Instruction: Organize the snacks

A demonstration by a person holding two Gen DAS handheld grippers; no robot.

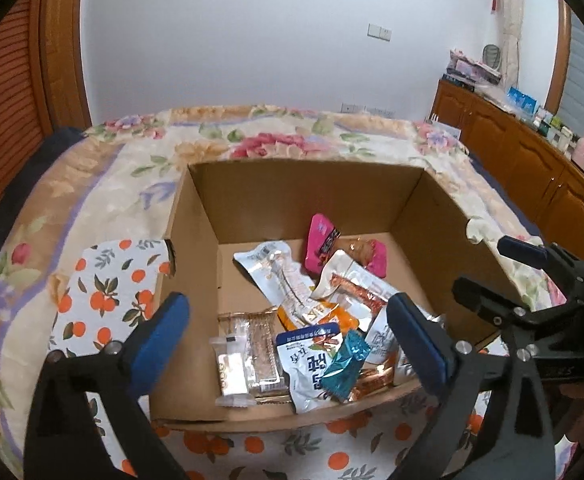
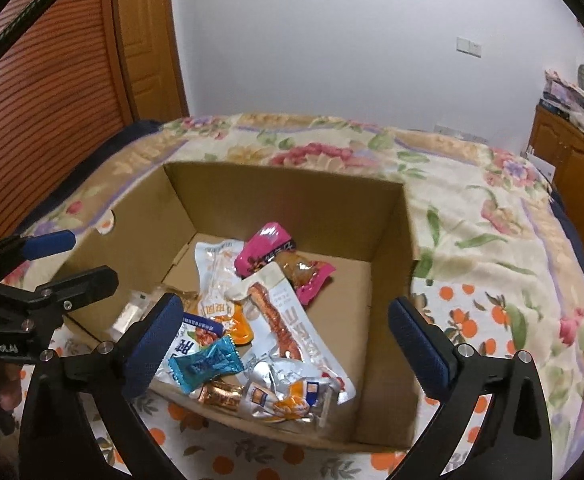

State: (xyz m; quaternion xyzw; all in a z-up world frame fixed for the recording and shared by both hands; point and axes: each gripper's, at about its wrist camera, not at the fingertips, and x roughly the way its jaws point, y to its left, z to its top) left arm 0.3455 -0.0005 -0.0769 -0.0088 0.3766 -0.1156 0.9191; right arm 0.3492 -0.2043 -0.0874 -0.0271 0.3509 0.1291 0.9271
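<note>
An open cardboard box (image 1: 312,188) (image 2: 292,200) stands on a bed and holds several snack packets. Among them are a pink packet (image 1: 320,244) (image 2: 264,248), a teal candy wrapper (image 1: 346,364) (image 2: 208,364), a white and blue pouch (image 1: 308,364), a long white packet with a red stick (image 2: 280,316) and clear-wrapped bars (image 1: 248,356). My left gripper (image 1: 292,344) is open and empty above the box's near edge. My right gripper (image 2: 288,344) is open and empty above the box's near side. Each gripper shows in the other's view: the right gripper (image 1: 496,276), the left gripper (image 2: 72,260).
The box sits on a white cloth with oranges (image 1: 112,280) (image 2: 472,320) laid over a floral blanket (image 1: 252,136) (image 2: 472,208). A wooden cabinet (image 1: 512,152) with clutter stands at right. A wooden door and slatted panel (image 2: 52,80) are at left.
</note>
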